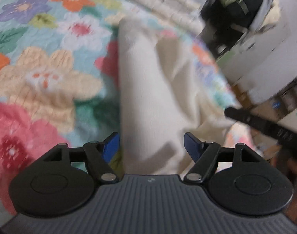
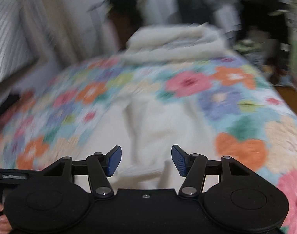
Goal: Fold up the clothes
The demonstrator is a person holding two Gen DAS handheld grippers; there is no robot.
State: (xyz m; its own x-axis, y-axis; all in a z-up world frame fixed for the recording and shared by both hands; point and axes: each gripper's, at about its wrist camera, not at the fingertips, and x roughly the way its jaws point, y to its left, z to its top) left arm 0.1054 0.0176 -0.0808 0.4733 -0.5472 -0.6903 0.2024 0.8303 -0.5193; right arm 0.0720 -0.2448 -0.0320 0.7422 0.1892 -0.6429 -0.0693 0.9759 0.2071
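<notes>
A cream white garment (image 1: 150, 89) lies partly folded on the flowered bedspread (image 1: 41, 74), running from the middle of the left wrist view down toward the camera. My left gripper (image 1: 151, 146) stands open just above its near end, blue pads apart, the cloth under the gap and not pinched. In the right wrist view the same white garment (image 2: 148, 128) lies rumpled on the bedspread (image 2: 236, 101). My right gripper (image 2: 146, 160) hovers open over its near edge with nothing between the pads. The other black gripper (image 1: 265, 128) shows at the right of the left wrist view.
A stack of folded cream knitwear (image 2: 173, 39) sits at the far end of the bed, also seen as cream knitwear (image 1: 158, 2) in the left wrist view. A striped pillow (image 2: 8, 39) lies far left. Dark clutter (image 2: 265, 29) and white furniture (image 1: 265, 58) stand beyond the bed's right edge.
</notes>
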